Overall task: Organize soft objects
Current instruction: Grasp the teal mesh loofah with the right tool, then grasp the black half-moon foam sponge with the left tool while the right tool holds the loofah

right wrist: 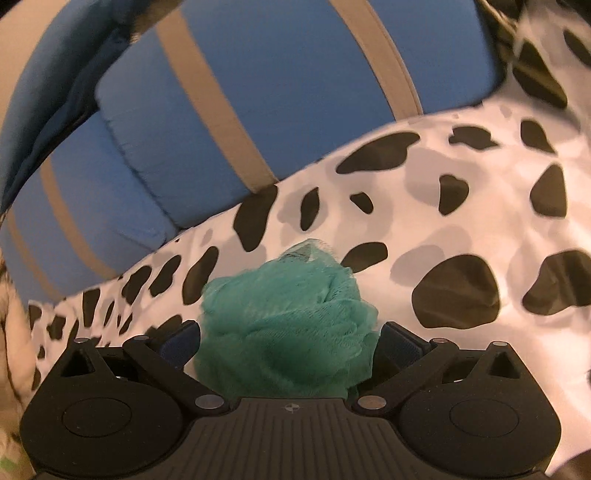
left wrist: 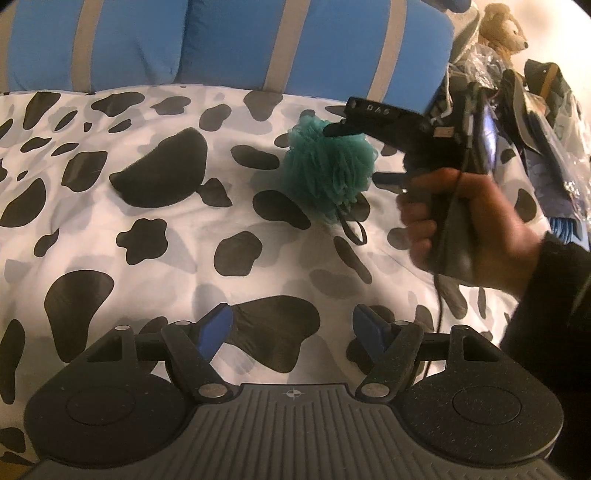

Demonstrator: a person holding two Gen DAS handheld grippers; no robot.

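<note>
Currently mid-carry: the right gripper [right wrist: 290,349] has the teal bath pouf [right wrist: 291,332] clamped between its blue pads [right wrist: 400,345], and the mesh bulges out past both of them. In the left wrist view the pouf [left wrist: 328,173] hangs above the spotted duvet [left wrist: 177,243], not resting on it, with its dark cord loop [left wrist: 354,230] dangling below. The person's hand [left wrist: 465,225] grips the handle.

The left gripper [left wrist: 293,330] is idle, jaws spread, nothing between them, hovering low over the duvet.

My read of the step is transport to a drop spot. A dark foam wedge [left wrist: 162,170] lies on the duvet, left of the pouf and well apart from it; that looks like the likely group to join, though I can't confirm the target from these views.

Next move needs:
- lower until the pouf sits on the duvet, then release; it's springy, so expect it to puff back and maybe roll
- watch the cord loop so it doesn't snag a finger on release

The pouf itself is ruffled teal netting, roughly ball-shaped, squeezed at the grip. Blue striped pillows [left wrist: 229,40] sit behind it, and a stuffed bear [left wrist: 504,27] is at the far right amid clutter.
</note>
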